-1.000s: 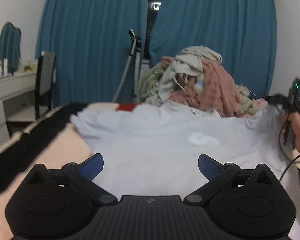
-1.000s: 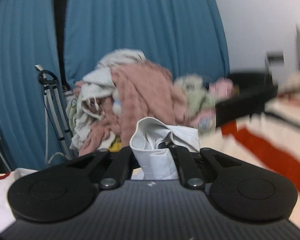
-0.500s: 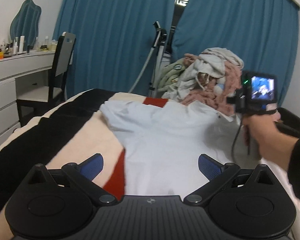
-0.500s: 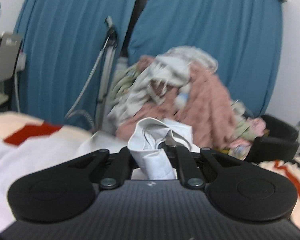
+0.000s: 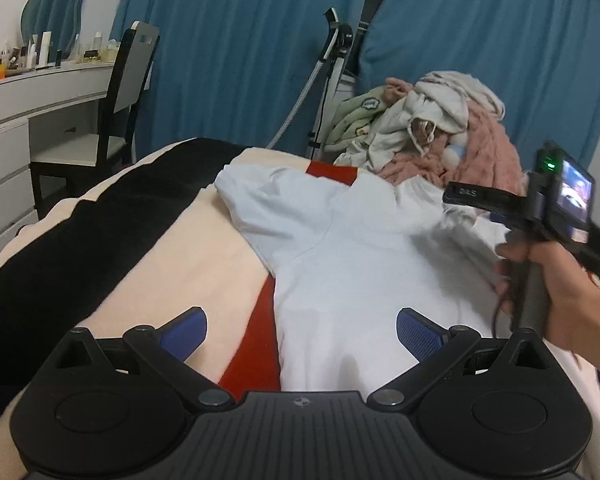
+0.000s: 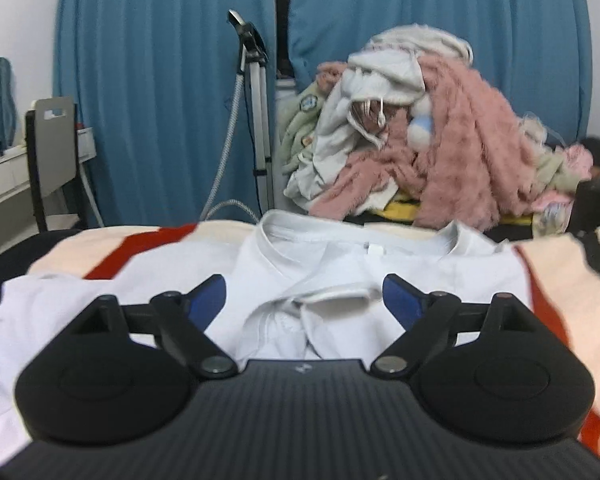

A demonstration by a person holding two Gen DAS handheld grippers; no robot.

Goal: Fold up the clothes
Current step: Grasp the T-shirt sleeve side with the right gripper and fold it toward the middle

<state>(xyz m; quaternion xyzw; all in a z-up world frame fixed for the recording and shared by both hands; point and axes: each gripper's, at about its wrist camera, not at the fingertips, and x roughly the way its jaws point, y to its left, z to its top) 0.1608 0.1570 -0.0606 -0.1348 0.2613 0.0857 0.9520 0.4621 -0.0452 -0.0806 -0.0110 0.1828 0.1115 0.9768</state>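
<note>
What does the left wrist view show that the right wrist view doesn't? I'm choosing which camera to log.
Left only: the hand holding the right tongs, a sleeve, and bottles on the desk.
Right only: the collar with its tag.
Both: the shirt, clothes pile, curtains, chair.

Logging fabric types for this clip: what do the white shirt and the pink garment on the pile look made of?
The white shirt looks like thin, matte cotton-type knit: it lies flat in soft creases, with a ribbed neckline. The exact fibre cannot be told. The pink garment looks like thick fleece or plush, with a fuzzy, tufted surface and bulky folds.
</note>
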